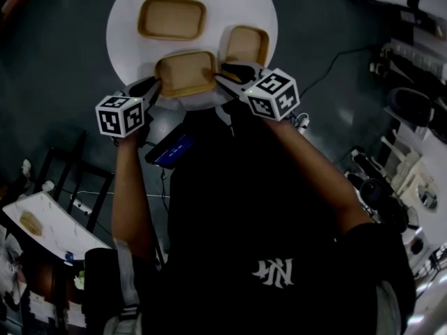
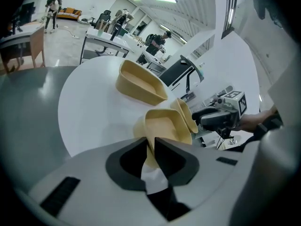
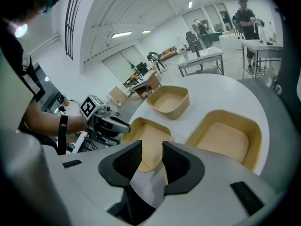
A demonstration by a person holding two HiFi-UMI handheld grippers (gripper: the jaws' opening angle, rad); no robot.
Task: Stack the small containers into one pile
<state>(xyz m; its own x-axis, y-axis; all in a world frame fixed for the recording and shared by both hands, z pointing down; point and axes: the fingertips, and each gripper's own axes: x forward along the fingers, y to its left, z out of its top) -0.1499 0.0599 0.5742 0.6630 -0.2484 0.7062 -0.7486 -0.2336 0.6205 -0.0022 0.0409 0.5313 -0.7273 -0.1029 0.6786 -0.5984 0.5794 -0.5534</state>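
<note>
Three tan containers lie on a round white table (image 1: 126, 19). The far container (image 1: 171, 18) and a smaller one (image 1: 246, 44) rest flat. The near container (image 1: 185, 72) sits at the table's front edge. My left gripper (image 1: 155, 84) is at its left end, and in the left gripper view that gripper (image 2: 151, 142) is shut on the near container (image 2: 162, 124) by its thin rim. My right gripper (image 1: 225, 74) is at the container's right end. In the right gripper view it (image 3: 151, 149) stands open, with the near container's (image 3: 146, 138) rim in the gap, untouched.
The table stands on a dark floor (image 1: 63, 82). A device with a lit blue screen (image 1: 174, 150) hangs below the table edge. Cables and equipment crowd the right side (image 1: 412, 103). A small white table (image 1: 42, 225) is at the lower left. People stand at desks far behind.
</note>
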